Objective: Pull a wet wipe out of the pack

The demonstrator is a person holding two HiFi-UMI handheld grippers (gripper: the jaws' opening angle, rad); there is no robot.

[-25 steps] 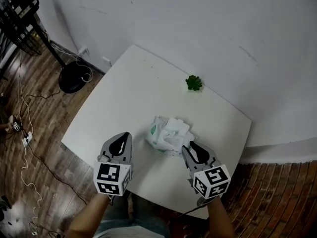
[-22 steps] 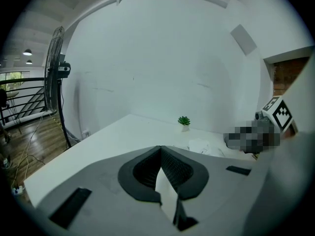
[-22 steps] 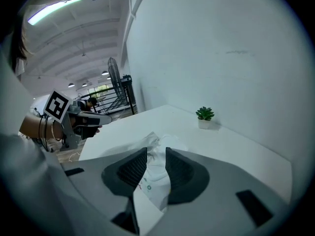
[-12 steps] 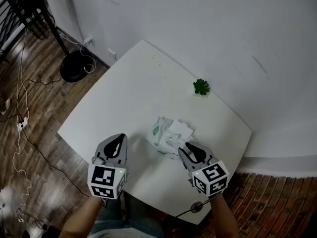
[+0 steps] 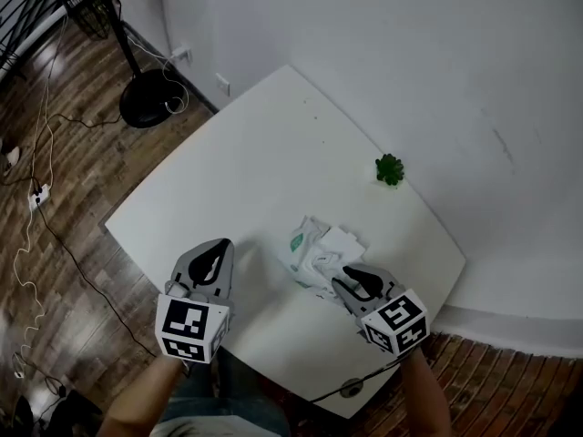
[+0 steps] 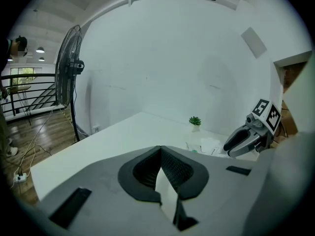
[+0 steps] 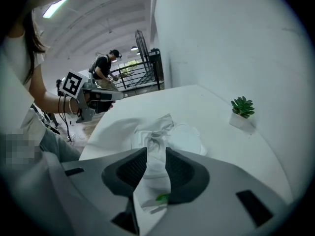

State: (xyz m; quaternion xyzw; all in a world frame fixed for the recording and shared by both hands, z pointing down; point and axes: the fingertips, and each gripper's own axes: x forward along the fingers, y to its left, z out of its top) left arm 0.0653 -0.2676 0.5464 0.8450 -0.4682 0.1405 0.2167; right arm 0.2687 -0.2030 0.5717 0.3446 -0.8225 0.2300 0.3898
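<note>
The wet wipe pack (image 5: 305, 243), white with a green label, lies on the white table (image 5: 228, 180) in front of me, toward the right. A crumpled white wipe (image 5: 325, 264) rises out of it toward my right gripper (image 5: 345, 276). In the right gripper view the twisted wipe (image 7: 157, 131) runs from the pack (image 7: 189, 137) into the narrow gap of my right gripper (image 7: 156, 152), which is shut on it. My left gripper (image 5: 220, 246) hovers over bare table to the pack's left. Its jaws (image 6: 160, 149) meet at the tips with nothing between them.
A small green potted plant (image 5: 389, 168) stands near the table's far edge by the white wall. A floor fan's base (image 5: 150, 109) and loose cables (image 5: 36, 198) are on the wooden floor to the left. A person (image 7: 103, 68) stands far behind.
The head view has swung, so the table sits further right and lower in frame. Both grippers keep nearly the same places relative to the pack.
</note>
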